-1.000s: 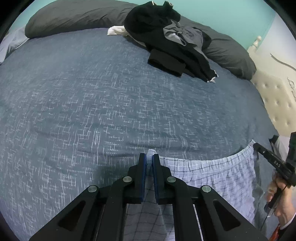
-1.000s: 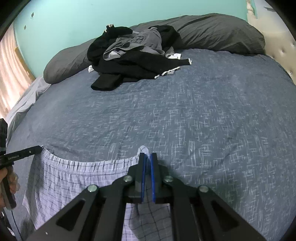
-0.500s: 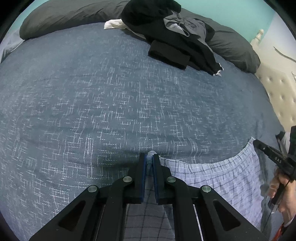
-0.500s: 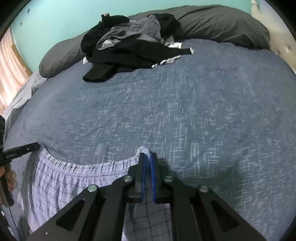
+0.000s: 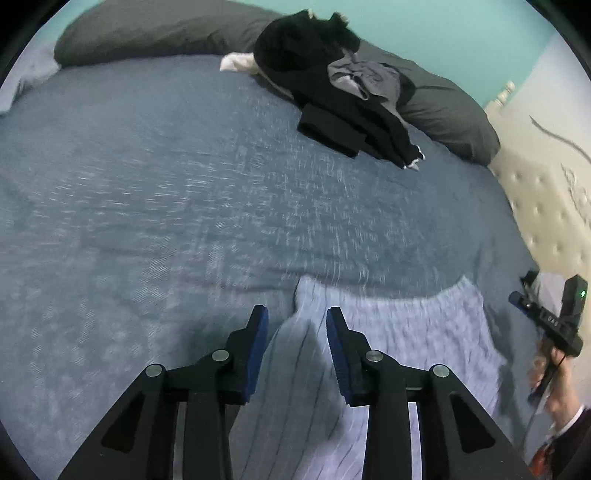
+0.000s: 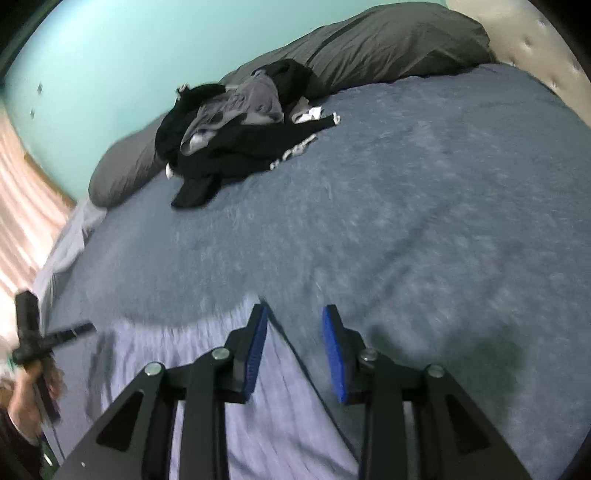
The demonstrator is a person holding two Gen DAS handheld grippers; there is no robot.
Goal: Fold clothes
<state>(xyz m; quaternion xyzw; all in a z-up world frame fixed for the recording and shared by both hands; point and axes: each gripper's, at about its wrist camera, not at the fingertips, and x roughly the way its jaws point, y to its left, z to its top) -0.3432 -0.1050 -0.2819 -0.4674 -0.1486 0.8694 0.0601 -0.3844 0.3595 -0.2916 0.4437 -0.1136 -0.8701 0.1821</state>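
Observation:
A pale lilac checked garment point(image 5: 399, 332) lies spread on the blue-grey bedspread point(image 5: 184, 184) at the near edge. My left gripper point(image 5: 297, 325) is open just above its left top corner, the cloth lying loose between the blue pads. My right gripper point(image 6: 293, 323) is open over the garment's right top corner point(image 6: 207, 350), its right pad above bare bedspread point(image 6: 406, 203). Each view shows the other gripper at its side, held by a hand. Both views are motion-blurred.
A heap of black and grey clothes point(image 5: 343, 96) lies at the far side against long dark grey pillows point(image 5: 155, 29). A cream tufted headboard point(image 5: 546, 192) stands at the right. The heap point(image 6: 236, 136) appears far left in the right wrist view.
Both grippers were shut on the garment's top corners; now both are open and the garment has dropped onto the bedspread. Both cameras have shifted back a little.

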